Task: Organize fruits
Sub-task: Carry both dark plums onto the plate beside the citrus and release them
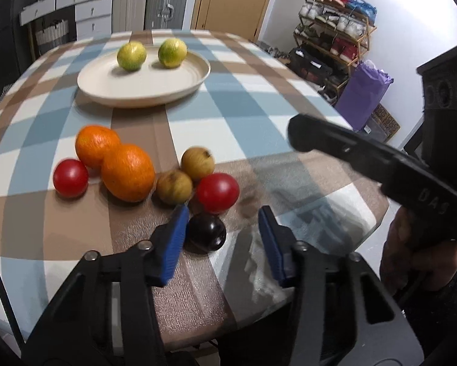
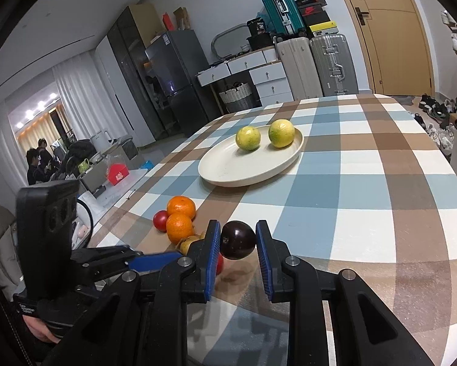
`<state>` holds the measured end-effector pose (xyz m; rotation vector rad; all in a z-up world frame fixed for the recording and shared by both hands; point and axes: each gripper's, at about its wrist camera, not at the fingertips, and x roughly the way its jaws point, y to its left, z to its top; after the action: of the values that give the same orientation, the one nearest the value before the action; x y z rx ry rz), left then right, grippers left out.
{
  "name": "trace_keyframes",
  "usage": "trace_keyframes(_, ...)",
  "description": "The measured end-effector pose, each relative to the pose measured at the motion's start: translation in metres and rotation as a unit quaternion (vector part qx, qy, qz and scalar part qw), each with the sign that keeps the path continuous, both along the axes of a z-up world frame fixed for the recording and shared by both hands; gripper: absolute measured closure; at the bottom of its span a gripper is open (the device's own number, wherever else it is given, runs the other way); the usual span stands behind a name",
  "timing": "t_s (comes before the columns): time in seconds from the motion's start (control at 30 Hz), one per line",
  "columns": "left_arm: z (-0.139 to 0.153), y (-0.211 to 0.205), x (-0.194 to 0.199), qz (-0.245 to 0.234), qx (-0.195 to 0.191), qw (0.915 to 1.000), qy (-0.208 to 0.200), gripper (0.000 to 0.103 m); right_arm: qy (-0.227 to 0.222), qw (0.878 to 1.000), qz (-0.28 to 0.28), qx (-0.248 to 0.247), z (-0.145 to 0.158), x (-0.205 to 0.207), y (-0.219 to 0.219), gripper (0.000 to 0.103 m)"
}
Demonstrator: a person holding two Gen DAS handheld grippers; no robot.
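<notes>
A cream plate (image 1: 155, 85) (image 2: 228, 170) holds two green-yellow citrus fruits (image 1: 131, 56) (image 1: 172, 52). Nearer on the checked table lie two oranges (image 1: 127, 172) (image 1: 95, 145), two red fruits (image 1: 218, 192) (image 1: 70, 177), two tan fruits (image 1: 197, 163) (image 1: 174, 186) and a dark plum (image 1: 206, 232) (image 2: 237, 239). My left gripper (image 1: 222, 244) is open, the plum just ahead of its left pad. My right gripper (image 2: 238, 257) is open, its pads on either side of the plum with a gap on the right.
The table edge runs close on the right in the left wrist view, with a shoe rack (image 1: 335, 39) and purple bag (image 1: 361, 91) beyond. Suitcases (image 2: 313, 67), drawers and a fridge (image 2: 176, 82) stand behind the table. The left gripper's body (image 2: 45, 238) sits left of the right one.
</notes>
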<state>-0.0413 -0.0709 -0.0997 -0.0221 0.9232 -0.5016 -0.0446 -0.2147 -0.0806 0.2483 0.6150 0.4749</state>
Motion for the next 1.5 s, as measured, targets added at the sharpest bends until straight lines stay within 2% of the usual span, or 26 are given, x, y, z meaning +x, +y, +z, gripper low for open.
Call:
trace_keyframes(0.07,-0.002,0.001,0.000,0.001,-0.002,1.0000,-0.004,0.064,0.000,1.000,-0.001,0.003,-0.001,0.000,-0.003,0.079)
trace_keyframes(0.2,-0.001,0.001,0.001,0.003,0.004,1.0000,-0.006,0.081,0.001,1.000,-0.004,0.007,-0.002,-0.001,-0.006,0.079)
trace_keyframes(0.57,0.005,0.011,-0.002,0.005,-0.011,0.9999,-0.006,0.082,0.004,1.000,0.003,0.004,-0.003,0.000,-0.001,0.079)
trace_keyframes(0.93,0.044,0.036,0.001,0.020,-0.042,0.9982,-0.039,0.082,0.002,1.000,0.015,0.001,0.004,0.009,0.010,0.079)
trace_keyframes(1.2,0.076,0.067,0.045,0.049,-0.060,0.9953,-0.058,0.082,-0.002,0.999,0.037,0.008,0.022,0.035,0.021,0.079)
trace_keyframes(1.5,0.092,0.093,0.132,0.080,-0.052,0.9935,-0.062,0.082,0.001,0.999,0.051,0.005,0.044,0.097,0.032,0.079)
